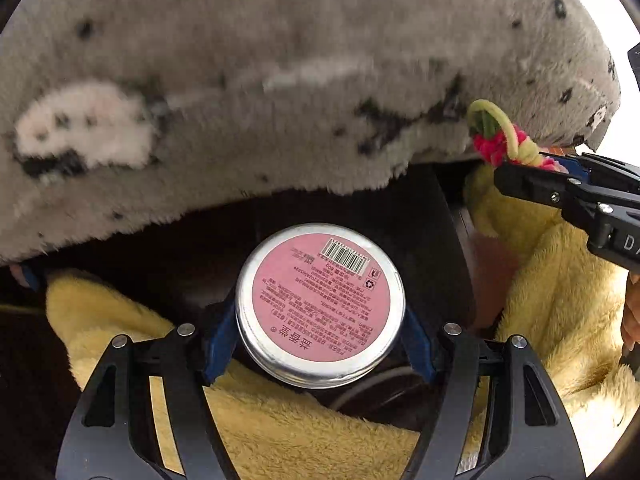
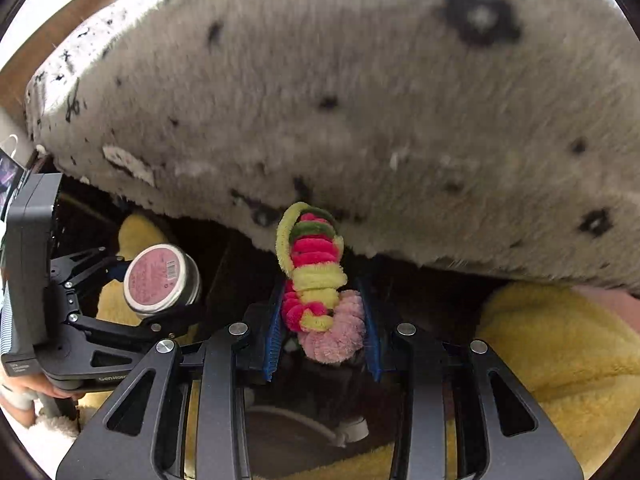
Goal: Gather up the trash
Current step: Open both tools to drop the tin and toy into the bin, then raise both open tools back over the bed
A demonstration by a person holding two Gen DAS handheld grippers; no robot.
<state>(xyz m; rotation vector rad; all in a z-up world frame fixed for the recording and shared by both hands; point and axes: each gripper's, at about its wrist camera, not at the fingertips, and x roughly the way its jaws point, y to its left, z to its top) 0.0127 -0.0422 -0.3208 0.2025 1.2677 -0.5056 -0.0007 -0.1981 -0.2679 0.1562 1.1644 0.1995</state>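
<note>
My left gripper is shut on a round silver tin with a pink label and barcode, held in the air; the tin also shows in the right wrist view. My right gripper is shut on a bundle of fuzzy pipe cleaners, pink, yellow-green and light pink, sticking up between its blue pads. In the left wrist view the right gripper comes in from the right with the bundle. The left gripper is to the left of the right one.
A grey fluffy rug with black spots fills the upper part of both views. Yellow fleece fabric lies below and at the right. A dark gap with a white cable lies under the grippers.
</note>
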